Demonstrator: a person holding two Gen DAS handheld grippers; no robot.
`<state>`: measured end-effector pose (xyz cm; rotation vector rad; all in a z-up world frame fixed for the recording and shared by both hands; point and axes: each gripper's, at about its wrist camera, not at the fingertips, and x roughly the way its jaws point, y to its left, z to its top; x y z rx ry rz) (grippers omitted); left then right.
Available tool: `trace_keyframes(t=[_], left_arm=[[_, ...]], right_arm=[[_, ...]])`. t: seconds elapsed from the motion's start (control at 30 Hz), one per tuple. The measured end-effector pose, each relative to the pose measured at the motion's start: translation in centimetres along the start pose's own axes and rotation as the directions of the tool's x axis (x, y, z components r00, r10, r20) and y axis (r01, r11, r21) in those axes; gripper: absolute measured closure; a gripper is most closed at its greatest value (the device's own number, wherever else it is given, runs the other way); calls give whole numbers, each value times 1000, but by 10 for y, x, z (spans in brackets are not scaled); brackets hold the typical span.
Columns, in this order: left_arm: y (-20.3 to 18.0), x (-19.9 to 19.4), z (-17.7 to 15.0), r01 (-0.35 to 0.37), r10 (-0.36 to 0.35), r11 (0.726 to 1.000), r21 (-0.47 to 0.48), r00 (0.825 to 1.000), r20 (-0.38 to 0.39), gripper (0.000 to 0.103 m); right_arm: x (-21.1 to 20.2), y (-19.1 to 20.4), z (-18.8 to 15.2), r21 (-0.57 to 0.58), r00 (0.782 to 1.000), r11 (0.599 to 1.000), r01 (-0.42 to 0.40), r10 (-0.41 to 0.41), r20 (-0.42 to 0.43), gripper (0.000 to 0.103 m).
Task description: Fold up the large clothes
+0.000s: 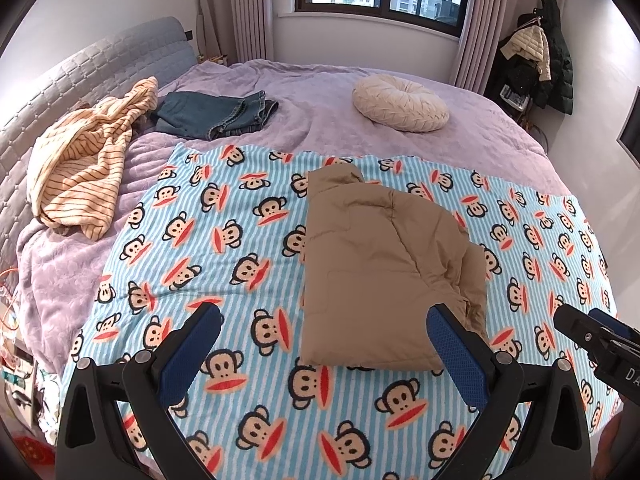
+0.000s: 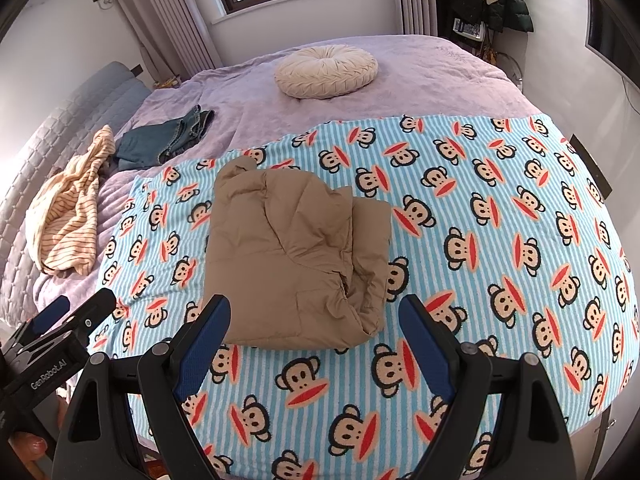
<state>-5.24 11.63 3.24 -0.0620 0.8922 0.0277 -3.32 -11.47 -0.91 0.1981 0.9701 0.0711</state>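
A tan padded jacket lies folded into a compact bundle on a blue striped blanket with monkey faces. My left gripper hovers just in front of the jacket's near edge, jaws wide open, nothing between them. My right gripper also stands open in front of the bundle and holds nothing. Each gripper shows at the edge of the other's view: the right gripper at the right, the left gripper at the left.
A cream striped garment and folded blue jeans lie on the purple bedspread at the left. A round cream cushion sits further back. Coats hang in the far right corner.
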Motion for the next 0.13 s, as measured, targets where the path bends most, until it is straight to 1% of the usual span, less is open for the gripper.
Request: trace_keyframes(t=[0.13], left_arm=[[0,-1,-1,7,-7,1000,-7,1000,-7,0]], right_arm=[[0,0,-1,2,1000,1000,-2,2,-1,15]])
